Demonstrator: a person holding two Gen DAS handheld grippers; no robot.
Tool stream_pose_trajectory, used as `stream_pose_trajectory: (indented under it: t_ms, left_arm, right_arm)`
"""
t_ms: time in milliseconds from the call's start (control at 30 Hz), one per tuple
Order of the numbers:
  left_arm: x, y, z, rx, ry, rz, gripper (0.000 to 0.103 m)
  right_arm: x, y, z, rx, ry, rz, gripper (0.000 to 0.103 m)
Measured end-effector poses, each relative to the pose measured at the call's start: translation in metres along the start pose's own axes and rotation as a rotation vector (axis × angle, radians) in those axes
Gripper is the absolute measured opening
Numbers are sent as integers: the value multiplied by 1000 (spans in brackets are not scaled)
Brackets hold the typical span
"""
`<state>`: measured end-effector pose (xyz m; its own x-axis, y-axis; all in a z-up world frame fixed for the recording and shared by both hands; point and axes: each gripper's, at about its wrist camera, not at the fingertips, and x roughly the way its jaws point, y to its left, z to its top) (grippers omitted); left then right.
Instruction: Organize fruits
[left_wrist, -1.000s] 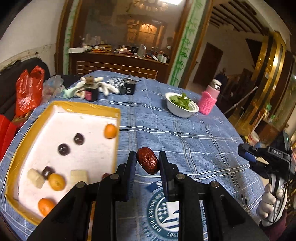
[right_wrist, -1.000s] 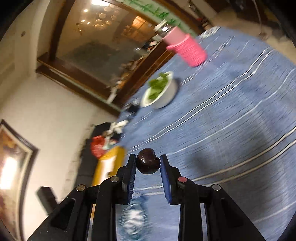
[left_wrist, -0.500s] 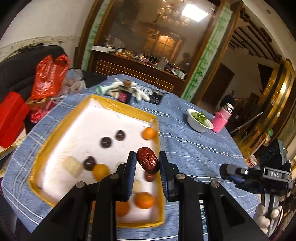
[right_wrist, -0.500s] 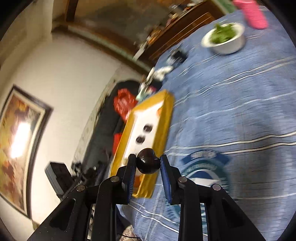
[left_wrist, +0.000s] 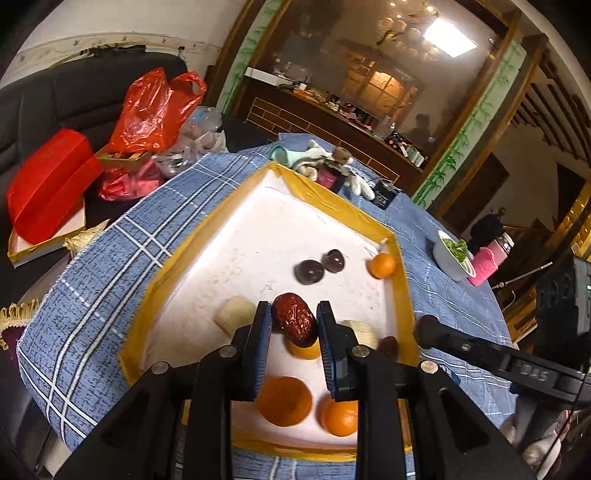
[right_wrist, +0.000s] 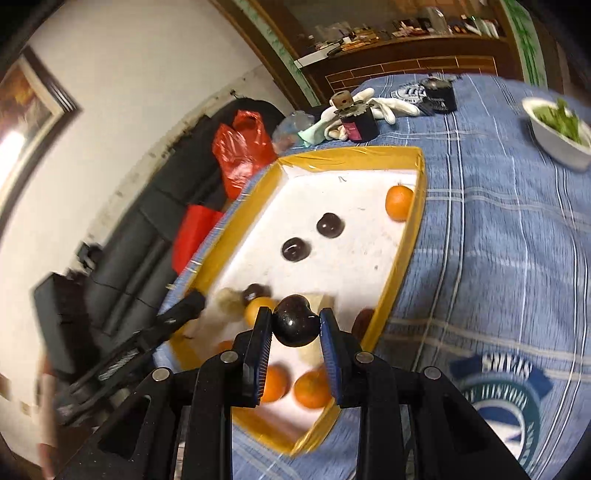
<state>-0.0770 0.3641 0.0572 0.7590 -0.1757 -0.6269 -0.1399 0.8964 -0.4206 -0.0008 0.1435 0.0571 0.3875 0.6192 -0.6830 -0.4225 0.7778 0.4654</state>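
Observation:
My left gripper (left_wrist: 293, 323) is shut on a wrinkled red date (left_wrist: 294, 319) and holds it above the near half of the yellow-rimmed white tray (left_wrist: 229, 236). My right gripper (right_wrist: 295, 326) is shut on a dark round cherry (right_wrist: 295, 325) above the tray's near end (right_wrist: 402, 254). In the tray lie two dark cherries (left_wrist: 309, 271), several oranges (left_wrist: 284, 400), pale fruit chunks (left_wrist: 232, 314) and another date (left_wrist: 388, 345). The right gripper's body shows at the right of the left wrist view (left_wrist: 480, 354).
The tray sits on a blue plaid tablecloth (left_wrist: 110, 258). A white bowl of greens (left_wrist: 452, 254) and a pink bottle (left_wrist: 487, 258) stand to the right. Gloves and small dark jars (right_wrist: 354, 118) lie beyond the tray. Red bags (left_wrist: 151, 107) sit off the table's left edge.
Both grippers have moved over the tray, each still holding its fruit. The tray now fills the middle of both views; the right wrist view has swung from the cloth toward the tray.

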Motion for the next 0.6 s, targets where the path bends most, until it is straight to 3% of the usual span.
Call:
stream_pose_trajectory:
  t_ms: [33, 133, 167, 200, 267, 600]
  left_arm:
    - [1, 2, 0, -5, 3, 2, 27]
    - [1, 6, 0, -17, -5, 6, 50]
    - [0, 7, 0, -18, -10, 8, 57]
    - [-1, 8, 1, -18, -14, 8, 60]
    - [-4, 8, 2, -17, -21, 6, 62]
    - [-24, -20, -2, 56, -67, 38, 68]
  right_arm:
    - [0, 1, -2, -12, 2, -16, 31]
    - [14, 4, 3, -35, 12, -56, 32]
    - [16, 4, 4, -34, 11, -62, 38]
    - [18, 3, 5, -31, 9, -66, 53]
    - [17, 2, 6, -22, -14, -66, 65]
    - [-44, -4, -15, 7, -164, -105, 67]
